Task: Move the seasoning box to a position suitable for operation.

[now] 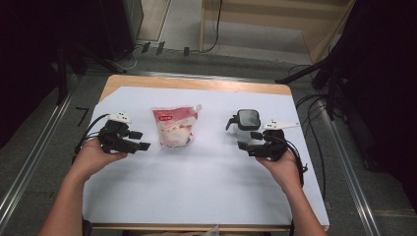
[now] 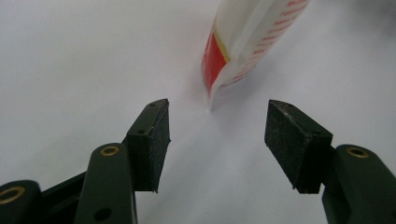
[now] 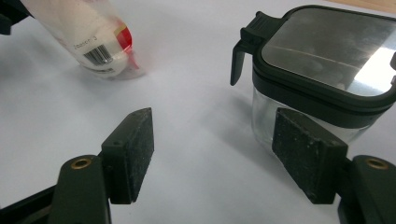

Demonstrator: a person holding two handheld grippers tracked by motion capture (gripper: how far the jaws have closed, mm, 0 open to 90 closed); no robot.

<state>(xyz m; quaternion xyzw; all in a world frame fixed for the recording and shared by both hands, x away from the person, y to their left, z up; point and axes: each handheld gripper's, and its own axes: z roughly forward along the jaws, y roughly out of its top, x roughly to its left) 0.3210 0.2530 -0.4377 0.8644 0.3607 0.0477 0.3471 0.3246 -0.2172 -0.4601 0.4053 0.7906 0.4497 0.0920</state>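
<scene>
The white table sheet (image 1: 196,182) is evenly and brightly lit from overhead, while the floor around the table sheet falls off into near black at both sides of the high view. Shadows on the table sheet are soft and short. The high view is slightly soft and grainy. In the right gripper view the container lid (image 3: 336,46) carries a broad pale glare, brightest at its right edge. In the left gripper view the pouch (image 2: 247,42) is blurred.
</scene>
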